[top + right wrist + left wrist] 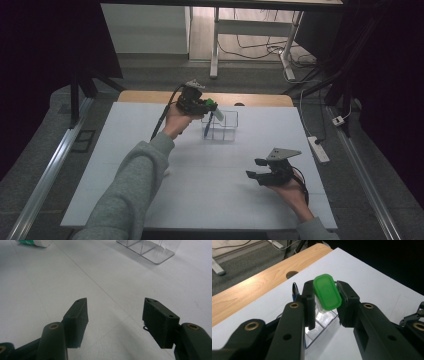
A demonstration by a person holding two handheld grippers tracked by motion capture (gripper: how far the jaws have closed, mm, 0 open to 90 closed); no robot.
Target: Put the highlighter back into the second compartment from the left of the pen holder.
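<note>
White surface (210, 190), wooden edge at far side, dark room w/ cables beyond.

Near: right tongs (258, 168) low over bare surface, jaws wide apart, nothing btwn them; confirmed in right gripper view (115, 315).

Mid: grey sleeve (130, 185) reaching fwd.

Far: left tongs (200, 105) clamped on small white container w/ green cap (327, 292), cap end toward camera, held tilted over clear divided organiser (220, 126). Blue pen (206, 127) stands in one compartment, just beside the container.

Far left in right gripper view: second green-and-white item (35, 242) lying on surface, well apart from organiser.

Risks (judgement): container tilted, so lower end may catch divider wall on way down; may knock pen; light organiser may slide or tip if pushed sideways; release too high → bounce out.
</note>
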